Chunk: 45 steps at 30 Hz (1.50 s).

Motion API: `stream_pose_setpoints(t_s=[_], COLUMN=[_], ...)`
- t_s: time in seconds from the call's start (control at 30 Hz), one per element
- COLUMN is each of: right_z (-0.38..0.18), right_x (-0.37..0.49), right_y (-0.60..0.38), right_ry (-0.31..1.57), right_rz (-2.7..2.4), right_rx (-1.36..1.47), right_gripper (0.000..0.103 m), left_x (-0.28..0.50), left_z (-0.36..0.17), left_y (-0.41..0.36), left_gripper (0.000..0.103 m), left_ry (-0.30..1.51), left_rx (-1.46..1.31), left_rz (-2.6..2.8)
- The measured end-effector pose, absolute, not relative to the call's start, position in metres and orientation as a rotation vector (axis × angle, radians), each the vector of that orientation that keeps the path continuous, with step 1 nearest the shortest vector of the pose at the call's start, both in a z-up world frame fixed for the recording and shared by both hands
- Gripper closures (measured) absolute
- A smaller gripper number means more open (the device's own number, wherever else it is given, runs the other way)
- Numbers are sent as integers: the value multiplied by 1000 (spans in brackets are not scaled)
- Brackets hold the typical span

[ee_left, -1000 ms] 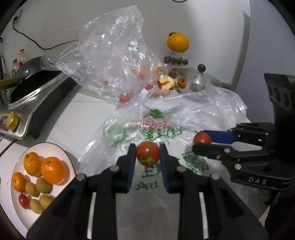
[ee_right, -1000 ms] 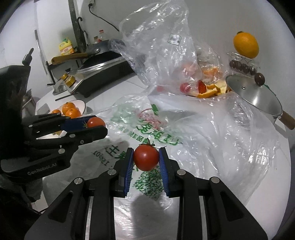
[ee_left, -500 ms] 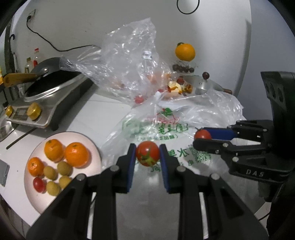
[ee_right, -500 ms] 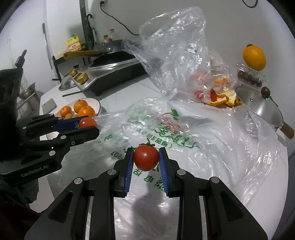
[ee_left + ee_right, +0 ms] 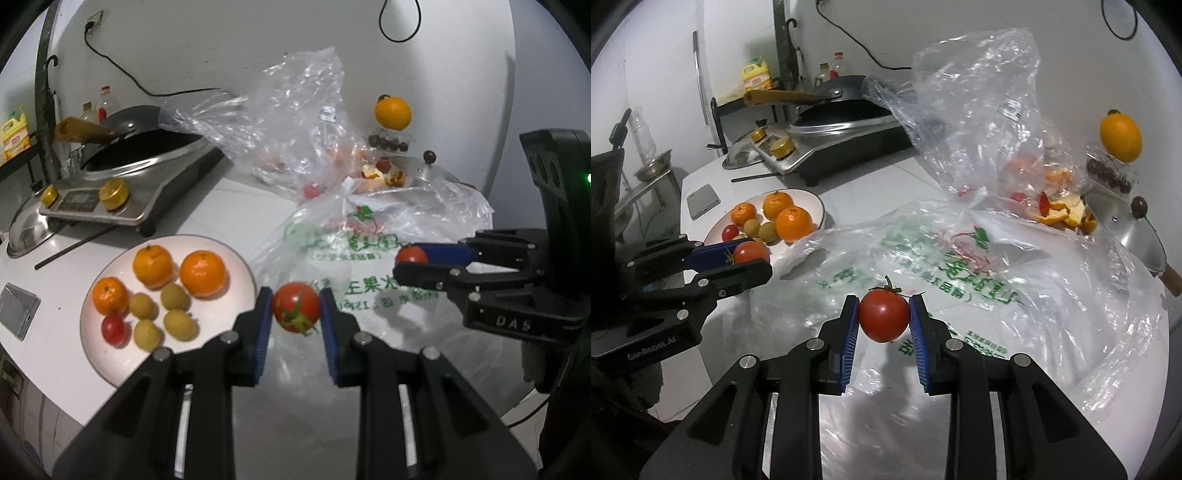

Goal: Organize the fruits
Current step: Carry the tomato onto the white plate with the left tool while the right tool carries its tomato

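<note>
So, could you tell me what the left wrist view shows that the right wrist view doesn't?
Only the left wrist view shows the stem side of the left gripper's tomato. Only the right wrist view shows the pot lid's wooden handle and the right gripper's tomato close up. Both show the plate of fruit and the printed bag.

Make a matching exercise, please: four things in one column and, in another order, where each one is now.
Things:
1. big orange
2. small tomato
3. phone
4. wok

Places:
a. on the plate, beside the green fruits
b. on the cooker
c. flat on the counter, behind the plate
d. on top of a clear box by the wall

Pairs: 1-d, 2-a, 3-c, 4-b
</note>
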State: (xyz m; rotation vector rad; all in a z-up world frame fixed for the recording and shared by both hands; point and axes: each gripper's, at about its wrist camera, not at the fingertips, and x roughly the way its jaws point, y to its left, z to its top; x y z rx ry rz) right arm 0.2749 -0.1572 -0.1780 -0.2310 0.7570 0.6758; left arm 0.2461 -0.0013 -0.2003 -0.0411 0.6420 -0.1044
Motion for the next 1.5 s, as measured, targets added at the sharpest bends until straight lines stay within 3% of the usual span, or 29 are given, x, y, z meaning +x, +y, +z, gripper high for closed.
stream_pose_setpoints(t_s=[1.5], right_z=[-180], right_x=[257], right_y=[-53], right_ry=[748], right_rz=[769], right_rx=[-336], right_gripper=[74], left_x=[211], left_z=[-230], left_y=[83], left_gripper=[77], left_ry=[624], left_rx=[-127], left_rz=[1])
